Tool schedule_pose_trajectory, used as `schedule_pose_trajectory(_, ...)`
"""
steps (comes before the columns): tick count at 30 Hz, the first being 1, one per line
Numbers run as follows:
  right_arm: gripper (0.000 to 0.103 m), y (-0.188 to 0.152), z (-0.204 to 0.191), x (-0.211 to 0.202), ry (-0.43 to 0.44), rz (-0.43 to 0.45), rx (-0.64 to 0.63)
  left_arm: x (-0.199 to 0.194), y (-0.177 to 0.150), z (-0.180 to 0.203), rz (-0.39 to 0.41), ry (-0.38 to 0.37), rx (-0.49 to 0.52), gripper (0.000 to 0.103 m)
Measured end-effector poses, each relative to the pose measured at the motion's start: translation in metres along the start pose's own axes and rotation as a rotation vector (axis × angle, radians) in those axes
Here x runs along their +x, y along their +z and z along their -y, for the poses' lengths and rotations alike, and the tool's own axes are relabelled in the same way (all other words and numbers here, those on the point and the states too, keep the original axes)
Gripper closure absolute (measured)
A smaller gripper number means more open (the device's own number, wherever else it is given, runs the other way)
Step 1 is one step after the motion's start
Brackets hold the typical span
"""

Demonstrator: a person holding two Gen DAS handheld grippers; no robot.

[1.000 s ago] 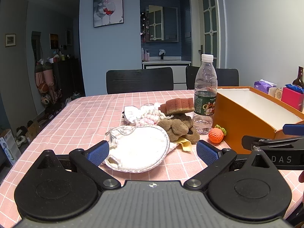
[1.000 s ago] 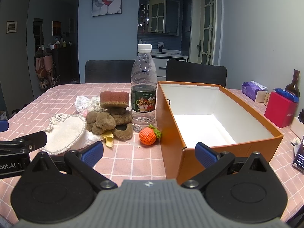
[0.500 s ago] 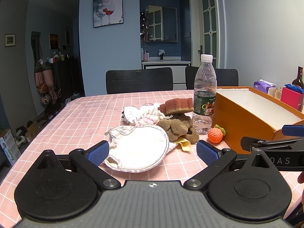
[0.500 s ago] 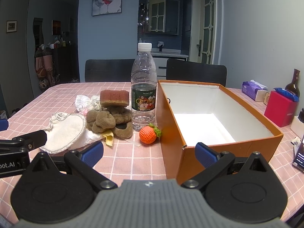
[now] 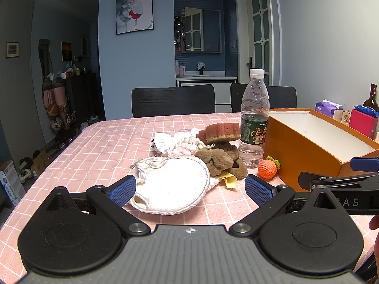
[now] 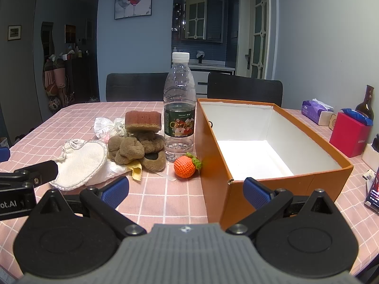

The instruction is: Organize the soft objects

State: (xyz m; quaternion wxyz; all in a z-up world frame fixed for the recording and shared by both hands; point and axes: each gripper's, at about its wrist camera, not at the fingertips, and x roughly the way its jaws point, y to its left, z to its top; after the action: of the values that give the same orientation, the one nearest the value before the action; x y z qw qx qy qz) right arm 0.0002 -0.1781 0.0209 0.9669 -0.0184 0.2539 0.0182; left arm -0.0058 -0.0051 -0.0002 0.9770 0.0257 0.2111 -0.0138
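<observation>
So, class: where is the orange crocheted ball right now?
The orange crocheted ball lies on the tablecloth between the water bottle and the orange box.

left gripper [image 5: 190, 189] jaws spread wide, nothing held, right gripper [image 6: 186, 190] same, level, side by side

left gripper [image 5: 189, 190]: black arms, blue ribbed pads [image 5: 122, 191], silver screws, grey ribbed body with a small cross mark
right gripper [image 6: 187, 193]: same build, grey body; white letters "BAS" along its side in the left view
</observation>
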Motion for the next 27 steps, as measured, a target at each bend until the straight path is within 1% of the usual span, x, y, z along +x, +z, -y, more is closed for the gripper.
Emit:
schedule_pose_trajectory(9,0.003,-0.001,-0.001,-0.001,0.002,0.003,-0.001,0.000,0.001,0.001,0.001,-0.001,-0.002,0.000)
schedule_pose_trajectory(13,0.003,0.000,-0.004,-0.001,0.016,0.018,-0.006,-0.002,0.001,0.000,0.002,-0.007,-0.004,0.000)
schedule_pose_trajectory(15,0.003,0.000,-0.005,-0.002,0.030,0.040,-0.006,-0.003,0.002,-0.001,0.003,-0.006,-0.007,0.000)
schedule_pose_trajectory(18,0.003,0.000,-0.005,-0.002,0.080,0.086,-0.007,-0.004,0.002,-0.005,0.013,-0.008,-0.011,0.000)
schedule_pose_trajectory(21,0.003,0.005,-0.012,0.003,0.094,0.096,-0.047,-0.003,0.002,-0.012,0.014,-0.049,-0.018,0.000)
schedule_pose_trajectory(22,0.003,0.006,-0.015,0.005,0.095,0.100,-0.065,-0.002,0.002,-0.015,0.016,-0.065,-0.023,0.002)
schedule_pose_trajectory(24,0.003,0.008,-0.021,0.009,0.111,0.112,-0.090,0.000,0.002,-0.019,0.024,-0.083,-0.027,0.017)
schedule_pose_trajectory(25,0.008,0.008,-0.024,0.010,0.123,0.119,-0.101,0.001,0.001,-0.022,0.027,-0.090,-0.019,0.020)
schedule_pose_trajectory(26,0.018,0.009,-0.027,0.012,0.135,0.124,-0.113,0.004,0.000,-0.023,0.025,-0.093,-0.005,0.023)
schedule_pose_trajectory(27,0.023,0.009,-0.030,0.016,0.145,0.122,-0.124,0.008,-0.001,-0.023,0.017,-0.097,0.008,0.026)
